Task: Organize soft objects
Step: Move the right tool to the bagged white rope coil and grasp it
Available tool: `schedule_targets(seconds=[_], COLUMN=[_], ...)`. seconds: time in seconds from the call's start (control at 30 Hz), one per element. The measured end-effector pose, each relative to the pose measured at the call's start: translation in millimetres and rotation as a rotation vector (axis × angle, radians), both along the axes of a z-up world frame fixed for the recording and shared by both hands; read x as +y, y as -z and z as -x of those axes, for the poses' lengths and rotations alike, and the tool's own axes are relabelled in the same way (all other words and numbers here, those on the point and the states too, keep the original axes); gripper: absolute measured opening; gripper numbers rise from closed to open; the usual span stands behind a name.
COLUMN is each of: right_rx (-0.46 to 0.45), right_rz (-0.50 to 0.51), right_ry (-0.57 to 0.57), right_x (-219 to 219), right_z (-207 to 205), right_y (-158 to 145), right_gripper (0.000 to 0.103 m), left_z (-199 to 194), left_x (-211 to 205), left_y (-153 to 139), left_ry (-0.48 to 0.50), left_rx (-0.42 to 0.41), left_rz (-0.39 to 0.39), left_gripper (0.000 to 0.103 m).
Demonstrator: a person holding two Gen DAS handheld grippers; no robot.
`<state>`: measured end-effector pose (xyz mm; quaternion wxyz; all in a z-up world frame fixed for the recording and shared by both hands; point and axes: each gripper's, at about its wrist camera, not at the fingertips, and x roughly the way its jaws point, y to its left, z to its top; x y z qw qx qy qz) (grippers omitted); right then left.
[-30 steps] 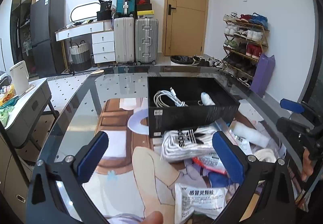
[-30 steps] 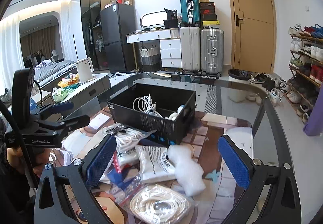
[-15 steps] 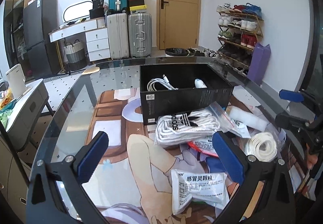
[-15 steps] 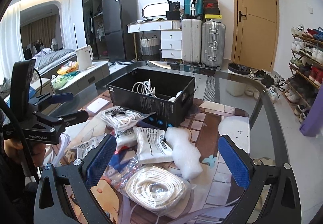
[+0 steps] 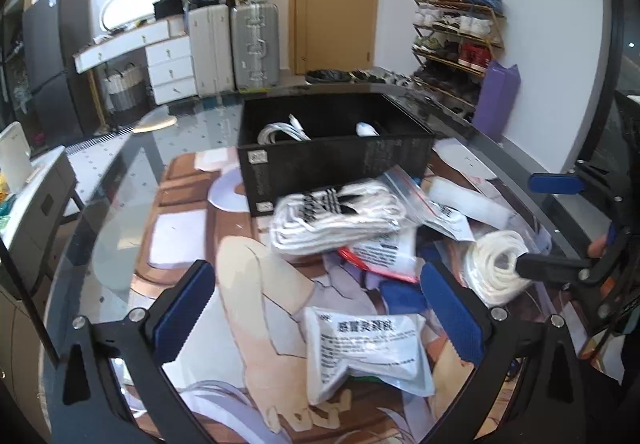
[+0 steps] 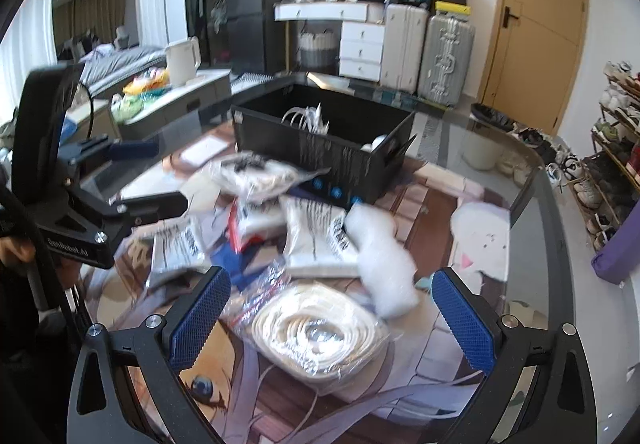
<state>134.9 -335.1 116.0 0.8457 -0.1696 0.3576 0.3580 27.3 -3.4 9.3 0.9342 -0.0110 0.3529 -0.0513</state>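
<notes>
Left wrist view: left gripper (image 5: 318, 314) held with its blue-padded jaws spread wide and nothing between them, above a glass table (image 5: 120, 180) laid over an illustrated mat; white printed sachet (image 5: 366, 350) lay flat just beyond the fingertips; bagged white adidas socks (image 5: 336, 218) rested against the front wall of an open black box (image 5: 336, 164), which held white cables (image 5: 282, 132); bagged coil of white rope (image 5: 498, 262) lay to the right, with the right gripper's lower finger crossing in front of it; white foam roll (image 5: 466, 202) lay behind the coil. Right wrist view, blurred by motion: right gripper (image 6: 332, 324) likewise wide apart and empty, poised directly over the bagged coil of white rope (image 6: 320, 328), the coil framed between its pads; white foam roll (image 6: 380, 256) lay just beyond the coil, beside a flat white packet (image 6: 316, 236); bagged socks (image 6: 256, 174) sat near the black box (image 6: 324, 148); left gripper (image 6: 148, 174) visible at the left edge, a hand (image 6: 16, 248) on its handle.
</notes>
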Motion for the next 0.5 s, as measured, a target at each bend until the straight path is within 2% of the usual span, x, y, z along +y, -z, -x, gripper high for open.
schedule_targets(seconds=[0.3, 0.5], right_rx=[0.032, 0.059], right_rz=[0.031, 0.056], right_ry=[-0.045, -0.078], right_x=[5.0, 4.2], right_z=[2.3, 4.6], right_y=[12.7, 20.1], right_gripper=[0.102, 0.102], left_z=[2.5, 4.3], left_x=[-4.1, -15.9], left_y=[3.9, 7.6], left_ry=[0.025, 0.077], left_rx=[0.022, 0.033], left_rz=[-0.015, -0.046], left_gripper=[0.103, 0.103])
